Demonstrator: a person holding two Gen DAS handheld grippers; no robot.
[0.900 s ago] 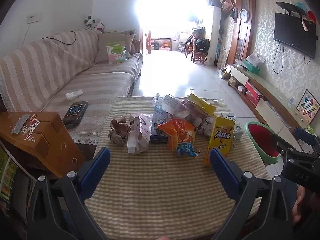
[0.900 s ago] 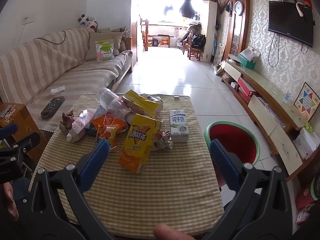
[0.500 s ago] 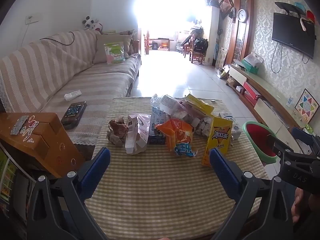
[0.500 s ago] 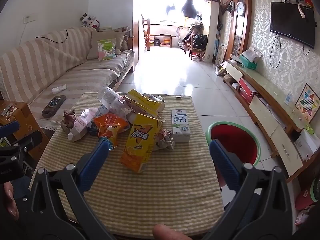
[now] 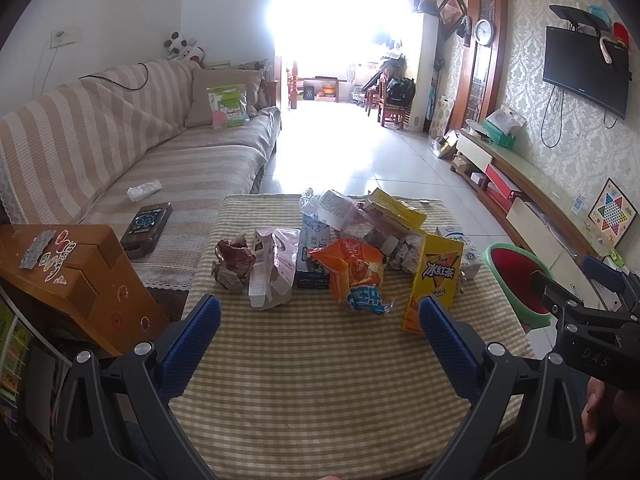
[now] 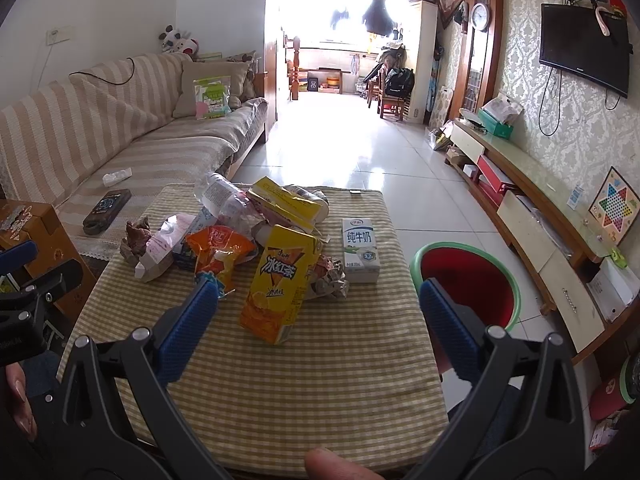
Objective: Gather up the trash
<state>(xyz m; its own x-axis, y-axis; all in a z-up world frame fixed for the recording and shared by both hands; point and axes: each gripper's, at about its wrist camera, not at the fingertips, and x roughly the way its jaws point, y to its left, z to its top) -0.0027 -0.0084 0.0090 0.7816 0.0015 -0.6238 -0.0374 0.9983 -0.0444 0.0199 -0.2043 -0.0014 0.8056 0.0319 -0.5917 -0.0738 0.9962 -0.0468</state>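
Left gripper (image 5: 320, 320) and right gripper (image 6: 318, 300) both spread wide, holding nothing, over near edge of checked cloth table (image 6: 320, 380). Mid-table: trash heap. Glossy yellow tea carton (image 6: 280, 284) leaning, crinkled orange snack bag (image 5: 352, 272), crumpled paper, white milk carton (image 6: 360, 250) upright. Beyond table's right side on the floor: round green-rimmed red bin (image 6: 468, 280).

Bare checked cloth (image 5: 312, 368) before trash pile (image 5: 348, 256)

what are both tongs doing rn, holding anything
Left tongs: open, holding nothing.
Right tongs: open, holding nothing.
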